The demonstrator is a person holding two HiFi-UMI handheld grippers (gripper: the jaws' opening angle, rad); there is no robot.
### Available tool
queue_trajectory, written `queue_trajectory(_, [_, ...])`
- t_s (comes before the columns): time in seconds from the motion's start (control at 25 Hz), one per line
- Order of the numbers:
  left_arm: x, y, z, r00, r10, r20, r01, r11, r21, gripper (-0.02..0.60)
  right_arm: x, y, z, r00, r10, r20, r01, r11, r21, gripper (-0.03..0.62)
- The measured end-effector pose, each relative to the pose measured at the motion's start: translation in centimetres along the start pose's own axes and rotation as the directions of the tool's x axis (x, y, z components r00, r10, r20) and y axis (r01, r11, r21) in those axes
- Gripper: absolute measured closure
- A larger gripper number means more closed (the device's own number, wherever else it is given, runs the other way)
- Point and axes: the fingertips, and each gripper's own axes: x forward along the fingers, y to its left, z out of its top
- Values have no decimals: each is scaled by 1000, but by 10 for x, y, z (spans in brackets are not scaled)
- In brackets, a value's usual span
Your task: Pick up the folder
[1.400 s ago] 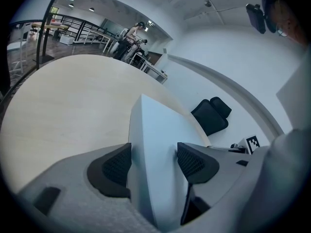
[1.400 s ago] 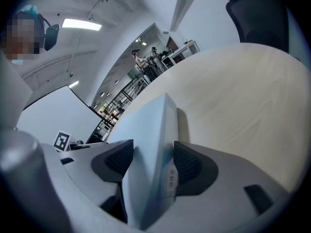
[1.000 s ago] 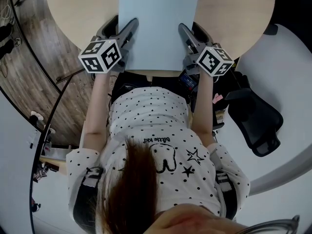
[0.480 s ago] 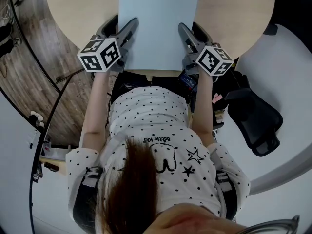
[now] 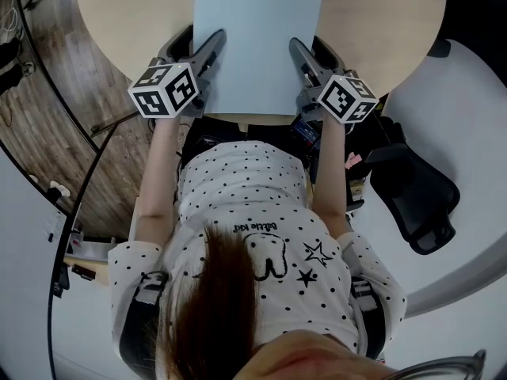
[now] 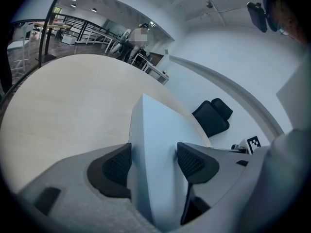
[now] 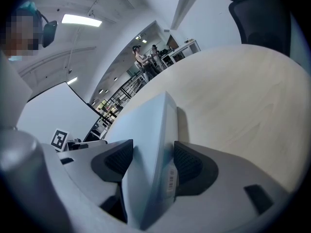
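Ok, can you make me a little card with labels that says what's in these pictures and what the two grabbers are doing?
thing held: pale blue flat folder
left gripper: jaws closed on the folder's left edge
right gripper: jaws closed on the folder's right edge
underneath: round light wooden table
folder's place: its near edge is close to the table's rim, by the person
lifted or not: cannot tell
also nearby: black office chair on the floor to the right
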Motion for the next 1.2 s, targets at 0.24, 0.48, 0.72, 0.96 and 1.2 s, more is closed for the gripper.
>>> queue_trajectory(0.24, [2,-2,-1,1000,8,4,-8,1000,0,291,0,-2,1,1000,-6,3,6,1000,-4,330])
queue_trajectory(0.48, [0,-3,-3,1000,8,8,-8,1000,-16,291,-1,0,4,1000,-13,23,14,999,-32,330])
queue_trajectory(0.72, [-6,-4,-4,1000,13,15,-13,1000,-25,291,-4,8,6,999,-20,29,22,997,-72,330])
queue_trajectory(0.96, [-12,-6,-3,1000,15,25,-14,1000,-22,291,-7,16,8,999,-25,41,29,994,-105,330])
queue_trajectory(1.2, [-19,-12,1,999,8,46,-8,1000,-7,291,-13,24,12,999,-18,49,24,990,-136,332])
